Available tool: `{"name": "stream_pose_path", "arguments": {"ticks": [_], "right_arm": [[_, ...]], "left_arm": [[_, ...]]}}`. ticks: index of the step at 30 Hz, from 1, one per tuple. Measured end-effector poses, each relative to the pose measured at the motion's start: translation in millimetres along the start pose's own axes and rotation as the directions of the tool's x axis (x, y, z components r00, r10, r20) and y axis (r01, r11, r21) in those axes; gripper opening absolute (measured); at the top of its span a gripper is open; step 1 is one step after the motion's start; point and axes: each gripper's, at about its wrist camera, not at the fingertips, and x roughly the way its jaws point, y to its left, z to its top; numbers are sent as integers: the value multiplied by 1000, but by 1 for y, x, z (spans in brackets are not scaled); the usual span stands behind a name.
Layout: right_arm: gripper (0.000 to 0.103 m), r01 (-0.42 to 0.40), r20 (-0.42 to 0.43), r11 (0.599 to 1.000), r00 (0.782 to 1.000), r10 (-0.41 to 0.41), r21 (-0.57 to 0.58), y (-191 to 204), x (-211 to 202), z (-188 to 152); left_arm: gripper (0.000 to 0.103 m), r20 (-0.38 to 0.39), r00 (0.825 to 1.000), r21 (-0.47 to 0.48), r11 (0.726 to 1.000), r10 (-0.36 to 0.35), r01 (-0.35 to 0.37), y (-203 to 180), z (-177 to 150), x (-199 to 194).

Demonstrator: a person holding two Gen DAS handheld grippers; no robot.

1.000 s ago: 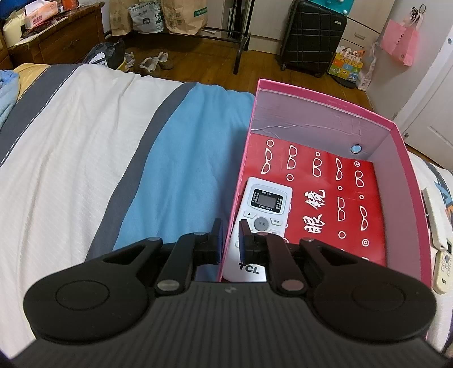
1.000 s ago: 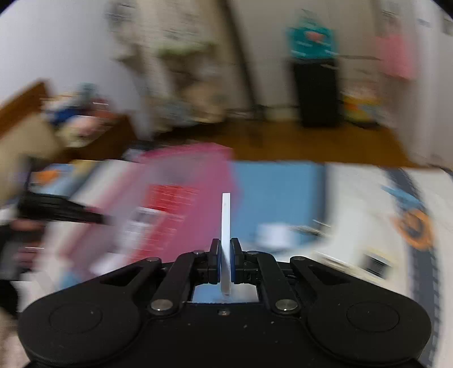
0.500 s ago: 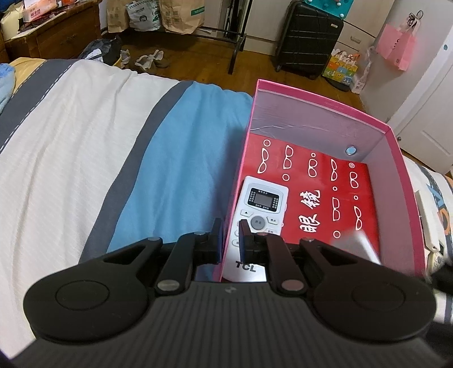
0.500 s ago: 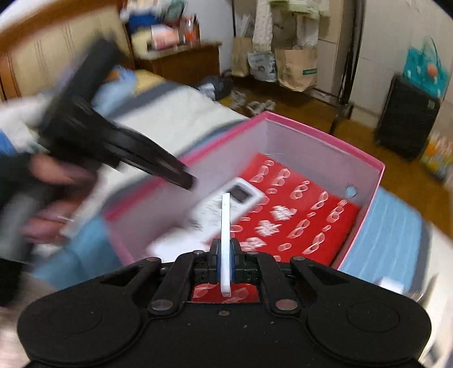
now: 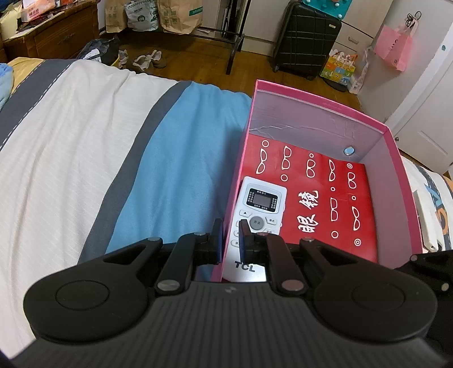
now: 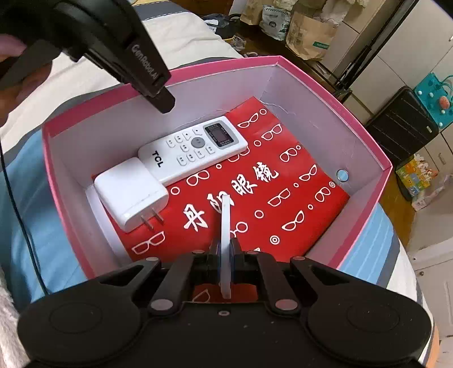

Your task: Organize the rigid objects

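Note:
A pink box (image 5: 320, 97) (image 6: 365, 133) stands on the bed. In it lie a red glasses-print bag (image 5: 339, 198) (image 6: 283, 203), a white TCL remote (image 5: 259, 206) (image 6: 198, 147) and a white plug adapter (image 6: 130, 192). My left gripper (image 5: 228, 235) straddles the box's left wall (image 5: 230, 215), jaws close on either side of it; it also shows in the right wrist view (image 6: 158, 93). My right gripper (image 6: 225, 249) is shut on a thin flat white object (image 6: 226, 223), held edge-on over the box's near side.
The bed has a white, grey and blue striped cover (image 5: 113, 147). Another white remote (image 5: 424, 220) lies on the bed right of the box. Beyond are a wooden floor, a black suitcase (image 5: 305, 39), paper bags (image 5: 178, 14) and a dresser (image 5: 51, 34).
My right gripper has swung with the thin white object from beside the bed to over the box. The left gripper has stayed on the box's wall.

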Motion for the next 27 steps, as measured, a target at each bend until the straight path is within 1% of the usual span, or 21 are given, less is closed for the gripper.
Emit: {"name": "stream_pose_path", "arguments": {"ticks": [4, 6, 8, 10, 12, 13, 14, 15, 16, 17, 18, 19, 22, 25, 26, 27], "right_arm": [[9, -85, -21, 996, 996, 86, 21, -3, -3, 2], [13, -124, -38, 991, 991, 126, 47, -6, -2, 3], [17, -172, -51, 981, 983, 177, 92, -12, 3, 3], [18, -221, -55, 965, 972, 230, 141, -18, 6, 4], [29, -252, -52, 948, 962, 267, 194, -23, 8, 3], [31, -273, -39, 936, 957, 288, 220, -26, 7, 2], [32, -299, -22, 925, 950, 313, 236, -28, 5, 2], [39, -334, -7, 904, 937, 349, 265, -31, 4, 0], [42, -377, 8, 880, 920, 391, 290, -34, 2, -1], [43, -412, 25, 857, 905, 426, 311, -37, 1, -2], [43, -432, 42, 836, 895, 445, 339, -39, -3, -3], [43, -442, 56, 826, 890, 453, 349, -41, -7, -4], [43, -473, 140, 809, 880, 454, 349, -52, -33, -14], [44, -500, 219, 779, 866, 450, 379, -77, -63, -32], [44, -504, 238, 767, 863, 445, 396, -88, -71, -40], [45, -500, 250, 758, 866, 433, 419, -100, -78, -49]], "left_arm": [[10, -2, 1000, 1, 1000, 4, -4, -1, 0, 1], [10, -3, 1000, 1, 1000, 5, -5, -1, 1, 1], [10, -4, 1000, 0, 1000, 6, -6, -1, 1, 1], [10, -3, 1000, 2, 1000, 7, -7, -1, 1, 1], [10, -2, 1000, 5, 1000, 10, -10, -1, 1, 1], [10, -2, 1000, 4, 1000, 7, -7, -1, 1, 1], [10, -3, 1000, 5, 1000, 10, -10, -1, 2, 2], [10, -2, 1000, 7, 1000, 12, -12, -2, 1, 2], [10, -2, 1000, 8, 1000, 10, -10, -2, 1, 2], [10, -1, 1000, 8, 1000, 13, -13, -2, 1, 2], [10, -1, 1000, 9, 1000, 14, -14, -2, 1, 2], [10, -1, 1000, 9, 1000, 14, -14, -2, 0, 2], [10, -1, 1000, 7, 1000, 13, -13, -2, 0, 2], [10, -1, 1000, 8, 1000, 16, -16, -2, 0, 2], [10, -1, 1000, 9, 1000, 18, -18, -2, 0, 2], [10, -1, 1000, 10, 1000, 20, -20, -3, 0, 2]]}}
